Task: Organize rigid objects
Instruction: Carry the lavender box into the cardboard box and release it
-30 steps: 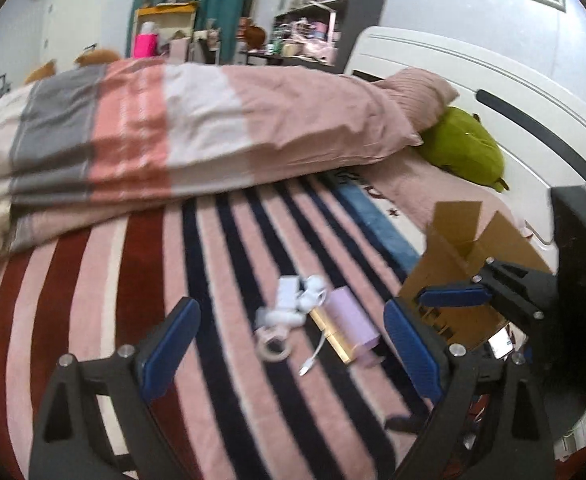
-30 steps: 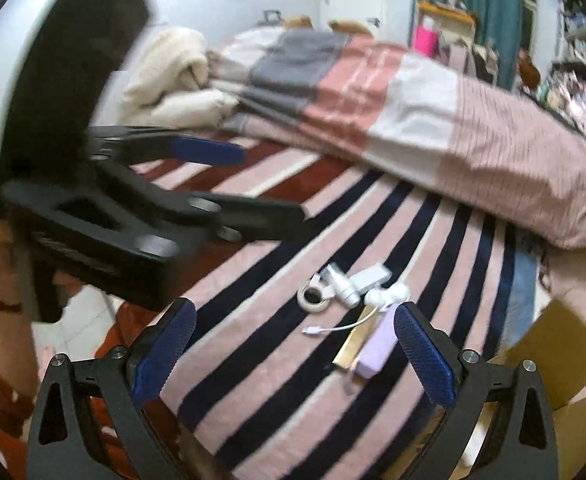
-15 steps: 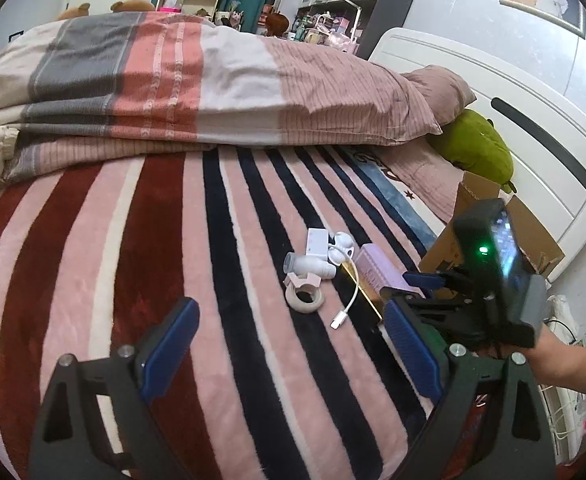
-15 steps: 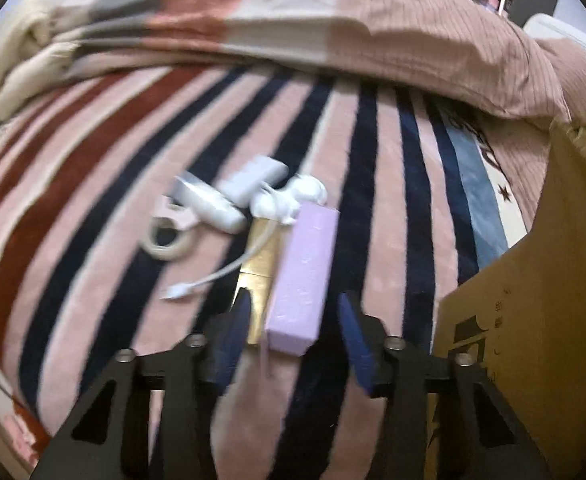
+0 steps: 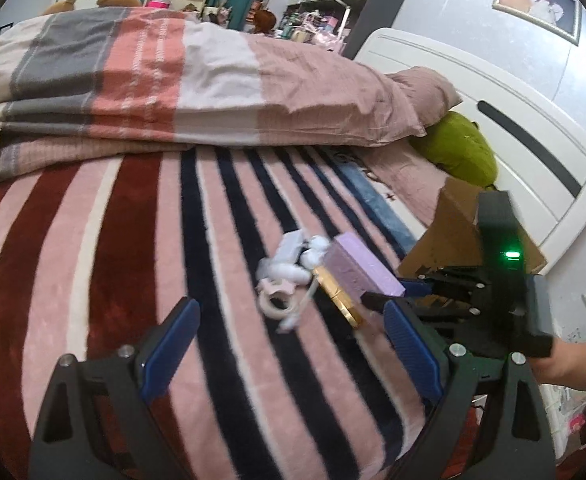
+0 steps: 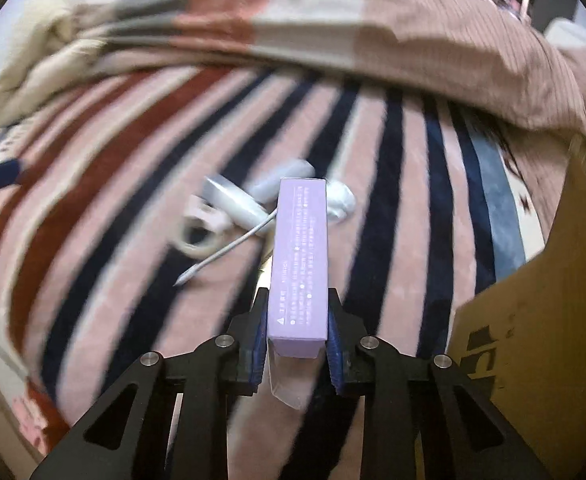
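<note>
Left wrist view: left gripper (image 5: 289, 344) spread wide, holding nothing, above the striped blanket (image 5: 93, 264). Purple box (image 5: 363, 270) lies ahead-right, nearer the right gripper (image 5: 385, 294), cardboard box (image 5: 453, 232) just beyond.

Right wrist view: right gripper (image 6: 296, 334) clamped on purple box (image 6: 299, 256) near end; long axis points straight forward. Cardboard box (image 6: 541, 320) close right.

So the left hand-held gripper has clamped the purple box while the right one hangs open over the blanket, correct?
Sides swapped. The right wrist view shows the right hand-held gripper clamped on the purple box; the left hand-held gripper hangs open over the blanket.
</note>
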`<state>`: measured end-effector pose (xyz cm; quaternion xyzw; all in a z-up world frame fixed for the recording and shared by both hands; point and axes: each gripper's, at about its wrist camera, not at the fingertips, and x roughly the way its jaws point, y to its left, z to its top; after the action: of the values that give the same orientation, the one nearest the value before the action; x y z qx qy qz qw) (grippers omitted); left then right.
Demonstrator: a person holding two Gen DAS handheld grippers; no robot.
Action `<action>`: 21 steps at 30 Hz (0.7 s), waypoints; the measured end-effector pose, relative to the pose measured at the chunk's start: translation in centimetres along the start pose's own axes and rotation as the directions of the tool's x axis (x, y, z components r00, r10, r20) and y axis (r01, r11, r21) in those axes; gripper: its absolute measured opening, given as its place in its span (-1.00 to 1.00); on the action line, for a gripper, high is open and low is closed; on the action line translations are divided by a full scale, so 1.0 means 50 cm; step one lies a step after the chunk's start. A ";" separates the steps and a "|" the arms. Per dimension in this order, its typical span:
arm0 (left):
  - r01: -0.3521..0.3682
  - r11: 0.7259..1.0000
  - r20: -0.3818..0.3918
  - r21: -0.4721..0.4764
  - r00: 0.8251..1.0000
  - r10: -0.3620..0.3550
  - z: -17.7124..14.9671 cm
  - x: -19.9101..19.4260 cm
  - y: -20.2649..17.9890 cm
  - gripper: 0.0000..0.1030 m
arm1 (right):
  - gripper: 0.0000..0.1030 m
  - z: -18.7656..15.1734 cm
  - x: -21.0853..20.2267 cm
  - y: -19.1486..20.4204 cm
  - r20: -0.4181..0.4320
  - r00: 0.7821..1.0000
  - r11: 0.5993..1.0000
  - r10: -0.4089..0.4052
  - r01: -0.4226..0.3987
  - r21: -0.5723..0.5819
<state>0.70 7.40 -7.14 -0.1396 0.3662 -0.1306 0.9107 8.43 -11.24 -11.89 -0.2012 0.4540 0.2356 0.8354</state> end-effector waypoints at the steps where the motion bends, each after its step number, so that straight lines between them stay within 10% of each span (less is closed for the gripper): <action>1: 0.012 1.000 0.002 0.004 1.000 -0.012 0.008 0.000 -0.007 0.78 | -0.60 0.006 -0.018 0.008 0.019 0.999 0.999 0.029 -0.029 -0.014; 10: 0.167 0.985 0.036 0.030 0.985 -0.168 0.099 -0.002 -0.088 0.78 | -0.60 0.052 -0.192 0.057 0.138 0.957 0.954 0.254 -0.225 -0.197; 21: 0.245 0.958 -0.007 0.148 0.969 -0.247 0.194 0.056 -0.271 0.39 | -0.60 0.034 -0.293 -0.085 0.236 0.939 0.965 0.250 -0.222 -0.139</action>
<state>7.62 -4.55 2.55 -0.1167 0.3302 -0.2689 0.8972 5.04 -16.82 2.00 -0.1595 0.3515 0.3825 0.8395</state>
